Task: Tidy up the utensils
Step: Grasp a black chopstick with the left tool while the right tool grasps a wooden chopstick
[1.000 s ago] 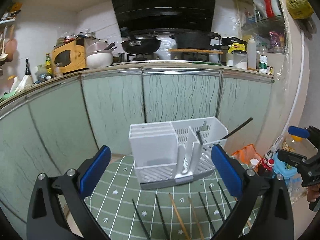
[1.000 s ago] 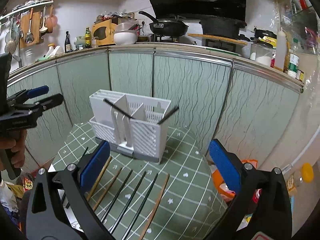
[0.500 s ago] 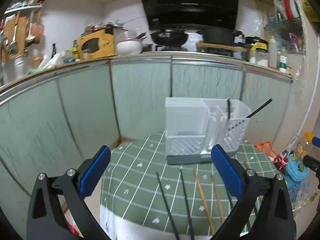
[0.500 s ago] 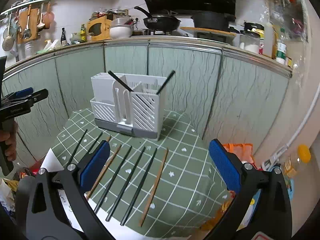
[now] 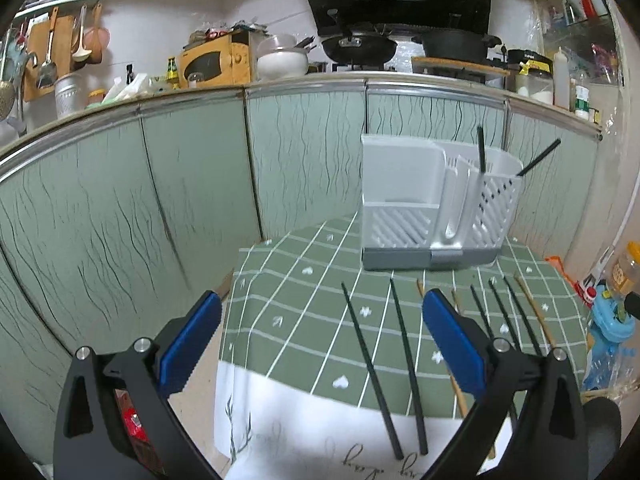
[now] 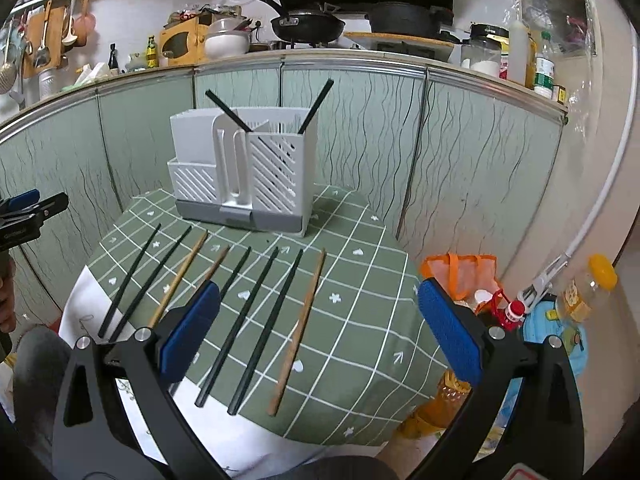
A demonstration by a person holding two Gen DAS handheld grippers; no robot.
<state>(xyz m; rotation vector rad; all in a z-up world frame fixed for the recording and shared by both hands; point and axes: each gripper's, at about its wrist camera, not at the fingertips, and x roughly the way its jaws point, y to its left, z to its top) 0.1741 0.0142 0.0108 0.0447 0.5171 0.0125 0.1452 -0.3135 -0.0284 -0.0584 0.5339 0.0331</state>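
A white utensil holder [image 6: 244, 168] stands at the back of a small table with a green checked cloth [image 6: 352, 312]; it also shows in the left wrist view [image 5: 432, 208]. Two black chopsticks [image 6: 316, 106] stick out of it. Several black chopsticks [image 6: 264, 328] and wooden chopsticks [image 6: 298, 332] lie in a row on the cloth in front of it. My right gripper [image 6: 318, 332] is open and empty above the near edge. My left gripper [image 5: 322, 344] is open and empty, off the table's left front corner; it shows at the left of the right wrist view [image 6: 32, 210].
Green cabinet fronts [image 5: 160, 200] close in behind and to the left of the table. Bottles, an orange bag [image 6: 464, 272] and a blue toy [image 6: 556, 336] crowd the floor to the right. The cloth hangs white over the near edge [image 5: 288, 420].
Both grippers have pulled back and up from the holder toward the near side of the table. The left one has also swung left. The full row of chopsticks has come into view.
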